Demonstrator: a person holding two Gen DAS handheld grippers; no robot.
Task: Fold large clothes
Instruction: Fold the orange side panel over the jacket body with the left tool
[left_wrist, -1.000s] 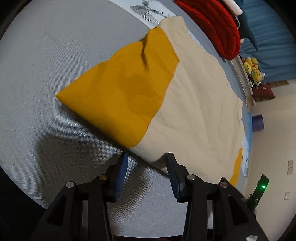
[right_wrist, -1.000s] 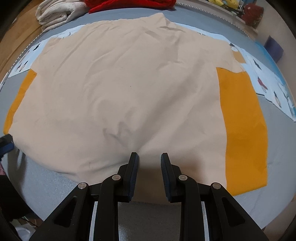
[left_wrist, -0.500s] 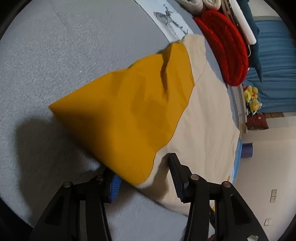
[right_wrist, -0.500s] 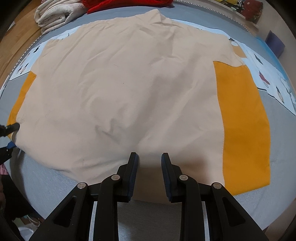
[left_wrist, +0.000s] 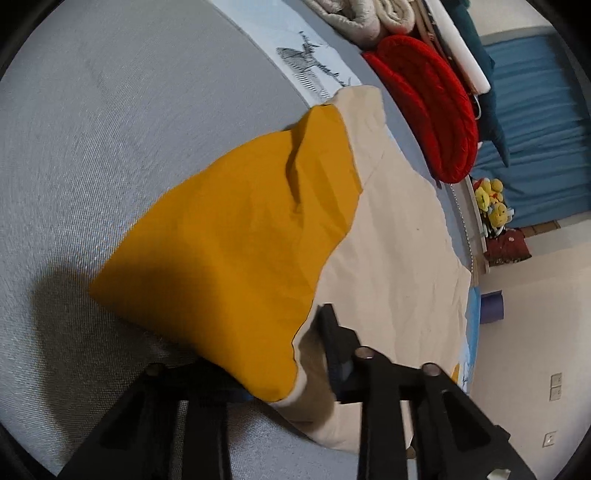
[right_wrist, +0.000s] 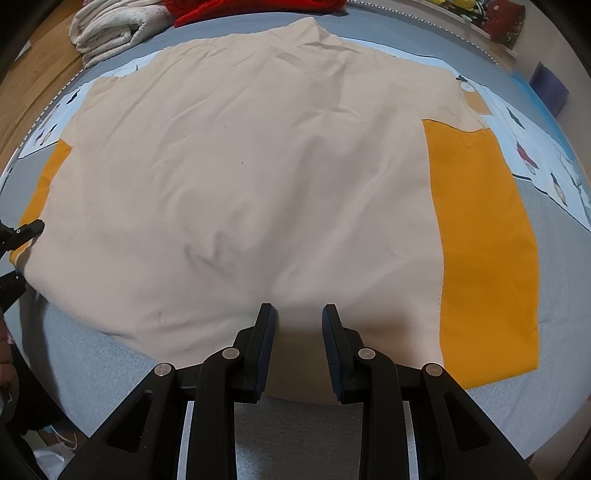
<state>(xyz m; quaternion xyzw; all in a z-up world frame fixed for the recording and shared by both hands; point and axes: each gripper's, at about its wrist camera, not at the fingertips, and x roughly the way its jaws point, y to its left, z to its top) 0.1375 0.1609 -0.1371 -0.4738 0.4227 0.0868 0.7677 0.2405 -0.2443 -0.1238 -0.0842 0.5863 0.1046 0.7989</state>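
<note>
A large cream garment (right_wrist: 258, 177) with orange sleeves lies spread flat on the grey bed. In the left wrist view the orange left sleeve (left_wrist: 236, 243) and the cream hem corner drape between my left gripper's (left_wrist: 284, 373) fingers; the left finger is hidden under the cloth and the jaws still stand apart around it. The left gripper also shows at the left edge of the right wrist view (right_wrist: 22, 236). My right gripper (right_wrist: 299, 314) is open and empty, hovering over the middle of the hem, with the orange right sleeve (right_wrist: 484, 251) to its right.
A red knitted item (left_wrist: 428, 110) and folded cream towels (right_wrist: 114, 29) lie at the far side of the bed. A patterned light-blue sheet (right_wrist: 546, 162) lies under the garment. Plush toys (left_wrist: 493, 206) and a blue curtain stand beyond the bed.
My left gripper has moved forward onto the garment's corner, so the orange sleeve and hem now lie between its fingers. My right gripper has barely moved.
</note>
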